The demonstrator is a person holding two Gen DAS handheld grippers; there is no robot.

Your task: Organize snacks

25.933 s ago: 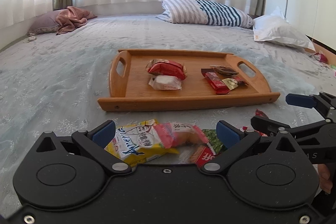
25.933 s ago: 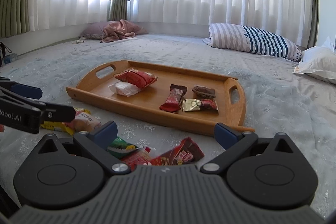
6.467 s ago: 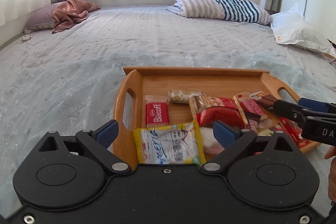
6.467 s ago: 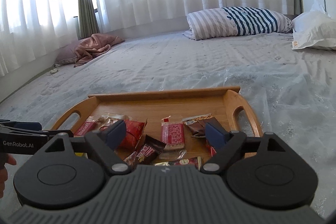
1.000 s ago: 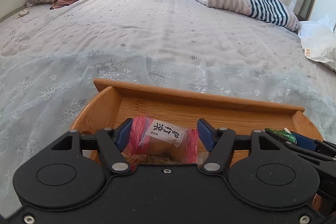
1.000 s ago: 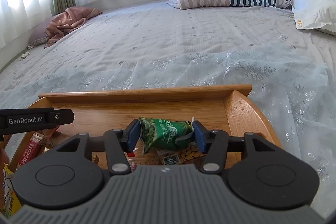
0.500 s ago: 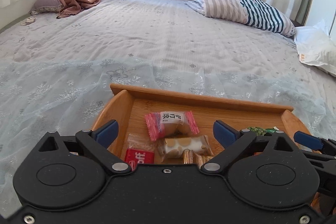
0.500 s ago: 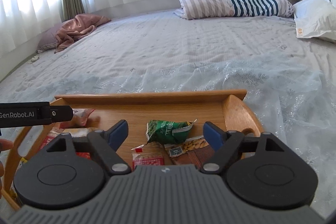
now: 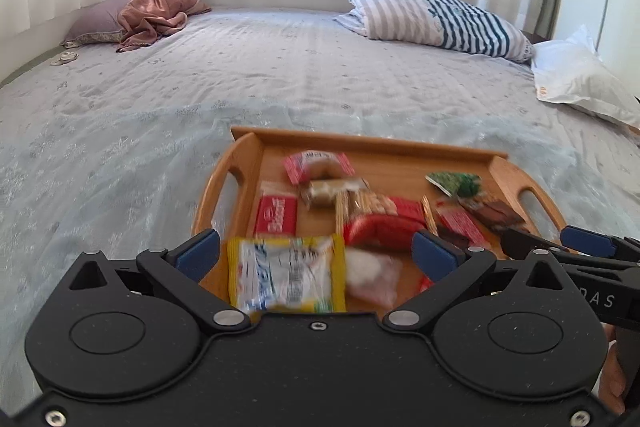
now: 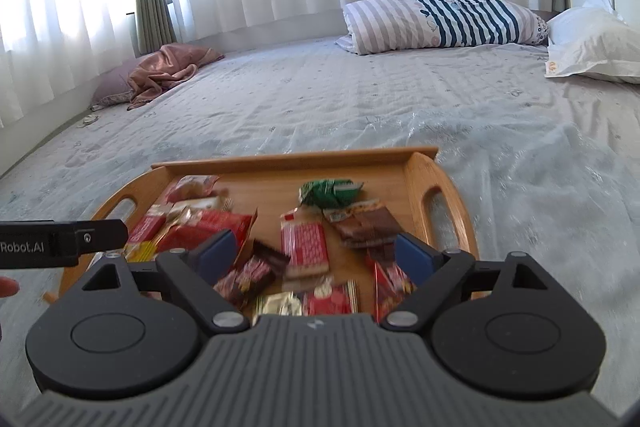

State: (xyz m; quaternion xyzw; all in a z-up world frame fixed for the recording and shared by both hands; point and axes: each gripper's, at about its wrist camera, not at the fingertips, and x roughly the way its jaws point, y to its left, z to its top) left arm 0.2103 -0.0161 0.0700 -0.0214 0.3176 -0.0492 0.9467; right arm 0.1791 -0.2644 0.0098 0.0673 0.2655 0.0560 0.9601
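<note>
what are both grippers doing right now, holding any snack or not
left gripper: fingers opening wide, nothing held, above the tray.
right gripper: fingers opening wide, nothing held, also above the tray.

One wooden tray (image 9: 248, 163), three pillows (image 9: 436, 17), two tongs (image 9: 318, 253).

I saw the wooden tray (image 9: 248, 163) lying flat on the bed, filled with snacks: a pink packet (image 9: 318, 165) and a green packet (image 10: 330, 191) lay near its far rim, a yellow-edged bag (image 9: 286, 273) at its near left, red wrappers (image 10: 306, 245) crowded between.
</note>
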